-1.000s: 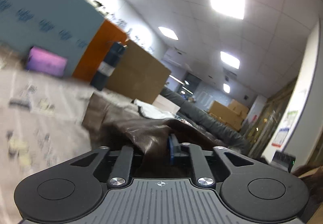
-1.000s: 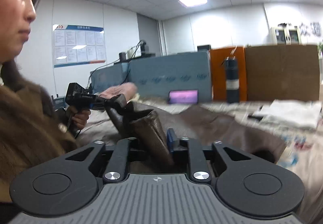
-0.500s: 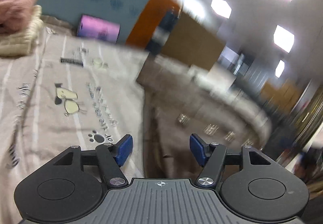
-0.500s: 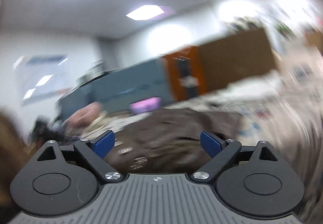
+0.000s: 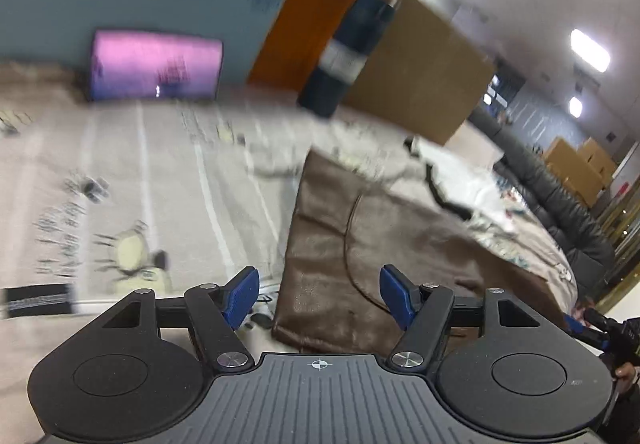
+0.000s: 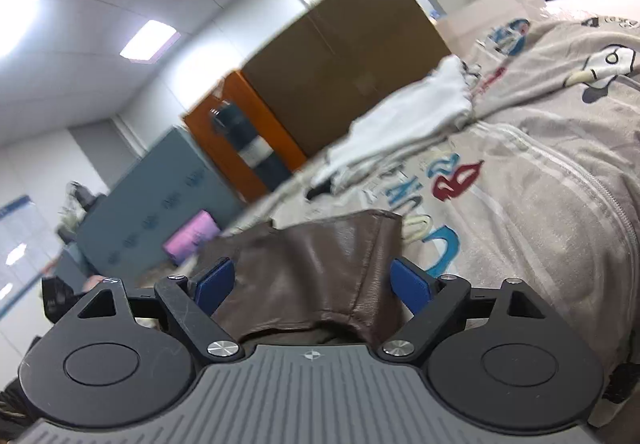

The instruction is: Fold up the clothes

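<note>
A brown leather-look garment [image 5: 360, 244] lies folded flat on the printed beige blanket [image 5: 140, 204]. My left gripper [image 5: 320, 296] hangs open just above the garment's near left corner, blue pads spread wide, nothing held. In the right wrist view the same brown garment [image 6: 320, 276] shows an end with an open hem right in front of my right gripper [image 6: 312, 286]. That gripper is open too, its blue pads either side of the fabric without pinching it. At the left wrist view's right edge the other gripper [image 5: 592, 328] shows in a hand.
White clothing [image 5: 468, 180] [image 6: 400, 124] lies crumpled on the blanket beyond the brown garment. A dark bottle [image 5: 348, 48] [image 6: 248, 148], a pink box [image 5: 156, 64] [image 6: 192, 240], and blue, orange and brown boards [image 6: 340, 64] stand along the far edge.
A second ago both grippers were shut on the brown garment, held up. Both have let go and opened; the garment now lies flat and both views have swung down over it.
</note>
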